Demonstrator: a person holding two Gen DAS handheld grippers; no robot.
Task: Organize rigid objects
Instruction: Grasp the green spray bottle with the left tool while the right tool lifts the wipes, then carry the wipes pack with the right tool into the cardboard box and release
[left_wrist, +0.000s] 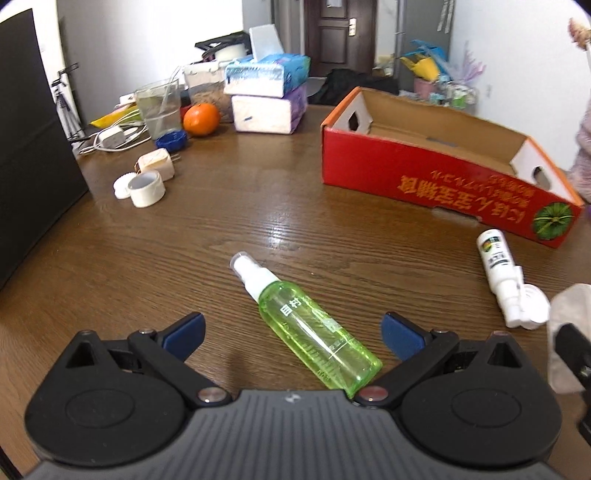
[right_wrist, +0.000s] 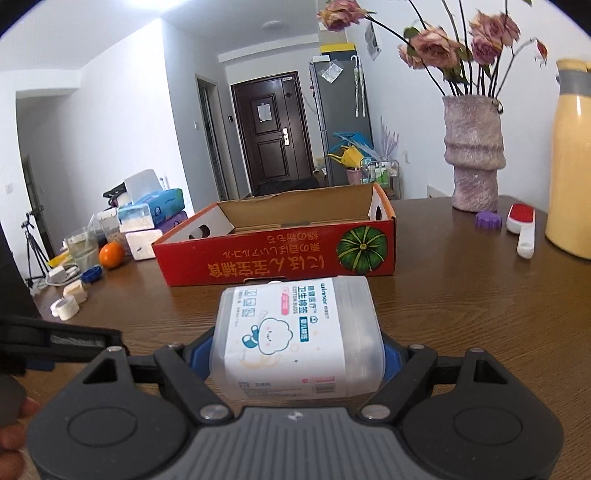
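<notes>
My left gripper (left_wrist: 291, 332) is open above the brown table, and a green spray bottle (left_wrist: 314, 332) lies flat between its wide-apart blue pads without touching them. A white spray bottle (left_wrist: 498, 269) lies to the right, near the red cardboard box (left_wrist: 424, 184). In the right wrist view my right gripper (right_wrist: 297, 350) is shut on a clear cotton-swab box (right_wrist: 295, 336) with a white label, held above the table in front of the red cardboard box (right_wrist: 273, 254), which is open and looks empty.
A tape roll (left_wrist: 147, 188), a charger plug (left_wrist: 157, 164), an orange (left_wrist: 201, 119), a glass (left_wrist: 159, 109) and tissue packs (left_wrist: 266, 92) crowd the back left. A vase (right_wrist: 474, 155), a yellow jug (right_wrist: 570, 166), a purple lid (right_wrist: 488, 220) and a red-white brush (right_wrist: 521, 229) stand at the right.
</notes>
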